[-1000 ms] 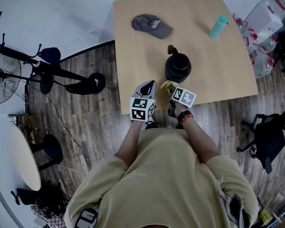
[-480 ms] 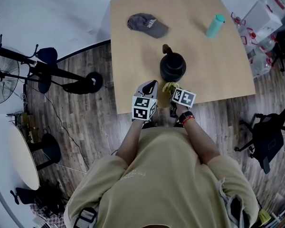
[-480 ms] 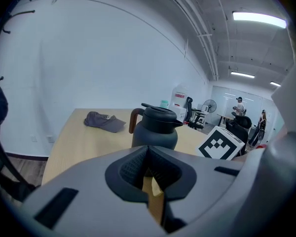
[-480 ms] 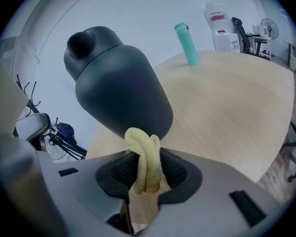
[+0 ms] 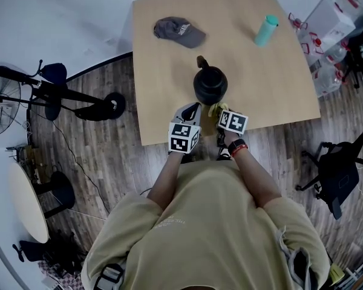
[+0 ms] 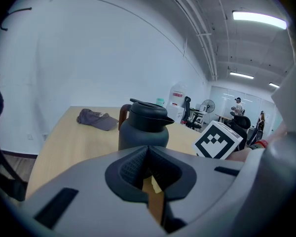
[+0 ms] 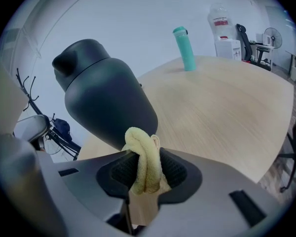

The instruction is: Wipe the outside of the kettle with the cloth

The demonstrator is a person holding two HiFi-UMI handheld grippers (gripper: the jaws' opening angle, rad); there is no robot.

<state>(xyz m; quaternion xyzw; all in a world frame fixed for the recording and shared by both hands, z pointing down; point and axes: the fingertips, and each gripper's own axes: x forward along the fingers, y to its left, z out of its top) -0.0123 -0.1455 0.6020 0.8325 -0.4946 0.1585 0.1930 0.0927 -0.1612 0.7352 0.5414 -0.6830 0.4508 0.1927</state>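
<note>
The kettle (image 5: 210,84) stands upright on the light wooden surface (image 5: 163,89), toward its near edge and just beyond both of my grippers. It is dark and matte, almost black, with a rounded belly that narrows to a shoulder. A flat lid sits on top with a short pouring lip beside it. In the left gripper view its handle is a brownish loop at the left of the body, and the lip points right. From the head view the handle lies on the far side, away from me. The body shows no marks that I can make out.

My right gripper (image 7: 144,168) has its jaws clamped on the cloth (image 7: 141,149), a pale yellow terry piece. The cloth is bunched into a thick fold that sticks up out of the pads. It sits right at the lower near side of the kettle, but I cannot tell whether it touches.

My left gripper (image 6: 148,157) has its jaws brought together with nothing between them. It is held low at the near edge and points at the kettle.

Farther back on the surface lie a grey cap (image 5: 178,32) on the left and a teal bottle (image 5: 265,30) on the right, both well apart from the kettle.
</note>
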